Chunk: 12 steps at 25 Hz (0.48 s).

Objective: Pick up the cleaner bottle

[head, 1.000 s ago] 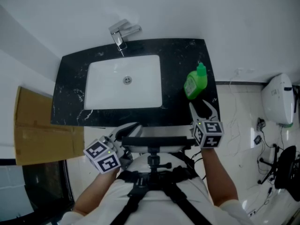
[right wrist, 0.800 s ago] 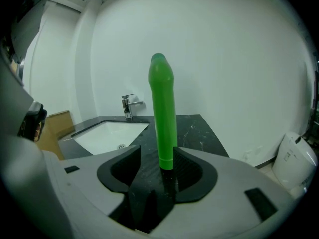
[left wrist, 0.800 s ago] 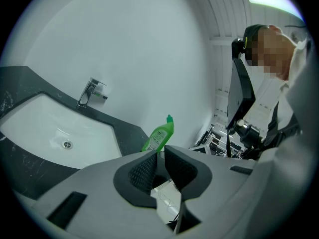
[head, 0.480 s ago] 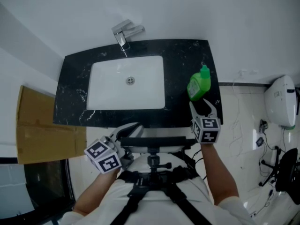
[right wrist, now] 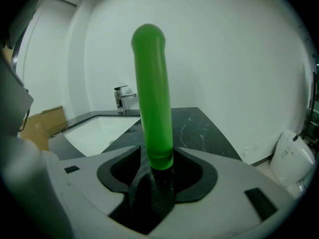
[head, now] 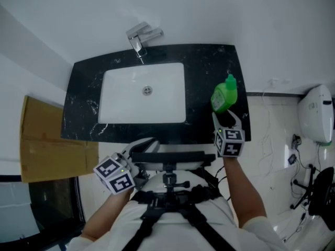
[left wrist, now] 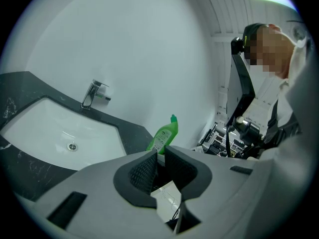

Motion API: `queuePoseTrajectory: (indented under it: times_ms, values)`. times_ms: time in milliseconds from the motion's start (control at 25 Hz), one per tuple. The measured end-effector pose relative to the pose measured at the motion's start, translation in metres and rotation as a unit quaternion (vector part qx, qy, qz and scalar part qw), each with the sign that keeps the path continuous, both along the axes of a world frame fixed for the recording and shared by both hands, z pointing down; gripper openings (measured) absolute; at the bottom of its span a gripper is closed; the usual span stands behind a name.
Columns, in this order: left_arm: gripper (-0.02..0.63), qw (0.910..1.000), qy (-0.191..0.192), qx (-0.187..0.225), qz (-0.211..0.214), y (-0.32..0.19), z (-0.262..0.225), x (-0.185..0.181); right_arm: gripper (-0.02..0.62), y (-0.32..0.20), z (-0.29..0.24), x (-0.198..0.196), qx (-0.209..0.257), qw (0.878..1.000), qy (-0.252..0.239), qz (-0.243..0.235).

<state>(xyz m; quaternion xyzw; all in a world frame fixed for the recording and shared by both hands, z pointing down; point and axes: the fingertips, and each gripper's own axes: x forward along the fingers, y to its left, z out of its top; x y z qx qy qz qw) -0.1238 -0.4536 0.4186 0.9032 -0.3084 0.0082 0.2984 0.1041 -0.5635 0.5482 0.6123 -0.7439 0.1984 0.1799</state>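
Counter (head: pixel 209 67) edges first: the cleaner bottle (head: pixel 224 94) stands upright on the black stone to the right of the sink (head: pixel 120 106), near the front edge and close to the right-hand end, where pale floor begins. Bare stone lies behind it up to the wall and between it and the basin. The faucet (head: pixel 138 38) is well apart, at the back.

Your right hand-held gripper (head: pixel 225 118) reaches in over the front edge with the bottle's lower part between its jaws. They have just been opening and stand released, with a gap on each side of the green body and no pad pressing. Your left hand-held gripper (head: pixel 146 141) hangs short of the front edge, near your chest rig. Its jaws are drawn in to what looks like a thin slit, clenched on nothing.

In the head view the right jaws cover the bottle's foot. In the right gripper view the bottle shows edge-on as a narrow column, with its label out of sight and its base sunk behind the jaw throat. The left gripper view alone shows the label and the cap's shape, though that gripper's own jaws cut off the bottle's bottom. The head view alone gives the counter's whole outline, with cardboard (head: pixel 47 145) lying off its left end and a white fixture (head: pixel 314 114) beyond its right.
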Motion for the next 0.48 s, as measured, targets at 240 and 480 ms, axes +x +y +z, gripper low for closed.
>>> queuePoseTrajectory:
  times_ms: [240, 480]
  values:
    - [0.044, 1.0000, -0.009, -0.003, -0.001, -0.002, 0.002, -0.001, 0.212, -0.010, 0.003, 0.000, 0.004, 1.000, 0.009, 0.004]
    - [0.044, 0.9999, -0.013, -0.002, -0.006, -0.004, 0.001, -0.002, 0.212, -0.015, 0.001, -0.001, 0.014, 1.000, 0.019, -0.001]
